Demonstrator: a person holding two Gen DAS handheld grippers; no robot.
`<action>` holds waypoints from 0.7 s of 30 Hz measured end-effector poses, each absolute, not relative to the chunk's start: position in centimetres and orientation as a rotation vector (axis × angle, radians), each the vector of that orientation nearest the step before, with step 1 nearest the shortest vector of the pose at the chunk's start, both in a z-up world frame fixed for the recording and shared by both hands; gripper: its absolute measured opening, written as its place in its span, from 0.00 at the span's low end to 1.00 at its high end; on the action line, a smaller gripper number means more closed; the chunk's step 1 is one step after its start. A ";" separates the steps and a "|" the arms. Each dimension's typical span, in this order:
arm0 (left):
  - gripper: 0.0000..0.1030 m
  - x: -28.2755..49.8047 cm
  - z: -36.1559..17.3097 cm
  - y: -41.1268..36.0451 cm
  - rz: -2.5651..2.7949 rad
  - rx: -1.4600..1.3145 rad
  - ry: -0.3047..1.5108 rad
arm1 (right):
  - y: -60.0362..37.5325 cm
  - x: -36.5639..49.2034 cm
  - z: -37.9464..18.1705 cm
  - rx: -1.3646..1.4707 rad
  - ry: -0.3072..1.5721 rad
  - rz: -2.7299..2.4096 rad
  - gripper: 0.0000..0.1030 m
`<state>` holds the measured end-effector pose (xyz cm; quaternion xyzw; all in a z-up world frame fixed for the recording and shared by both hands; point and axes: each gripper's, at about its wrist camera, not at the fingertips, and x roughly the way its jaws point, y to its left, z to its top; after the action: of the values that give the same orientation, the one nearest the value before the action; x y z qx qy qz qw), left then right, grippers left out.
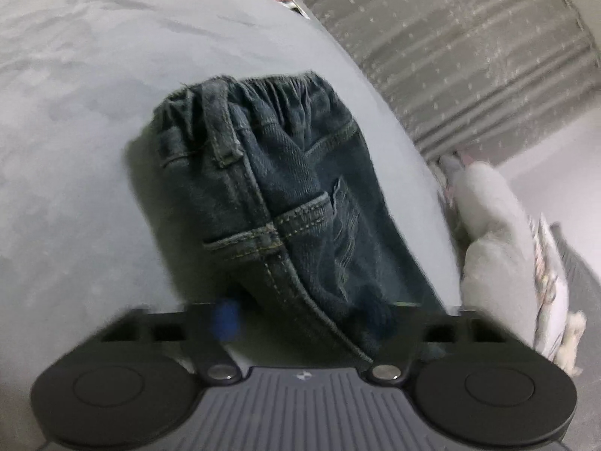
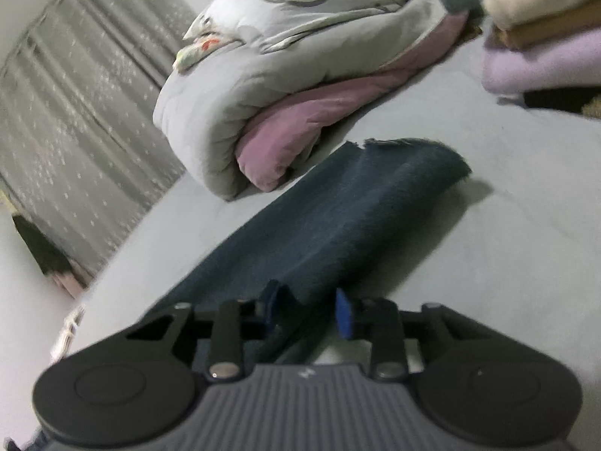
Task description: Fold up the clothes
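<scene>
Dark blue jeans [image 1: 285,173] lie on a grey bedsheet [image 1: 94,150]. The left wrist view shows their elastic waistband, a belt loop and a pocket seam at the far end. My left gripper [image 1: 302,319] is shut on the near part of the jeans, with one blue pad [image 1: 225,319] showing and the other hidden under denim. In the right wrist view the folded legs of the jeans [image 2: 338,206] run away from me to a frayed hem. My right gripper [image 2: 308,308] is shut on a fold of that denim, bunched between both blue pads [image 2: 343,315].
A rolled white and pink duvet [image 2: 263,56] lies just beyond the jeans' hem, and its grey-white bulk [image 1: 496,233] shows at the bed's right edge. A stack of folded clothes [image 2: 544,45] stands at the far right. A grey dotted curtain [image 1: 469,56] hangs beside the bed.
</scene>
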<state>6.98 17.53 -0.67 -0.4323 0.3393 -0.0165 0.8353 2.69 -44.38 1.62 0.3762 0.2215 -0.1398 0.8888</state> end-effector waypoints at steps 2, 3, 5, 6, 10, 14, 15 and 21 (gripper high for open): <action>0.22 7.0 -0.6 17.7 -0.049 -0.939 0.718 | -44.4 2.7 1.8 0.774 0.452 -0.288 0.22; 0.18 6.9 -0.6 17.9 -0.054 -0.949 0.715 | -44.3 2.7 2.0 0.766 0.447 -0.288 0.21; 0.13 6.8 -0.5 18.0 -0.061 -0.960 0.711 | -44.2 2.6 2.3 0.751 0.435 -0.287 0.19; 0.11 6.8 -0.4 18.1 -0.063 -0.966 0.710 | -44.2 2.6 2.5 0.747 0.430 -0.286 0.18; 0.08 6.5 0.0 18.6 -0.080 -1.006 0.706 | -44.4 2.3 3.4 0.750 0.406 -0.263 0.14; 0.06 6.0 1.5 19.8 -0.125 -1.042 0.672 | -44.9 2.0 4.4 0.767 0.386 -0.230 0.13; 0.05 5.8 1.8 20.0 -0.132 -1.047 0.659 | -45.0 1.9 4.7 0.770 0.380 -0.224 0.12; 0.04 4.3 1.7 20.9 -0.117 -1.090 0.653 | -45.8 1.1 6.2 0.768 0.323 -0.236 0.04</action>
<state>4.26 20.87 1.71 -0.5087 0.3049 -0.0545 0.8033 1.11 -45.78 6.18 0.3720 0.1563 -0.1145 0.9078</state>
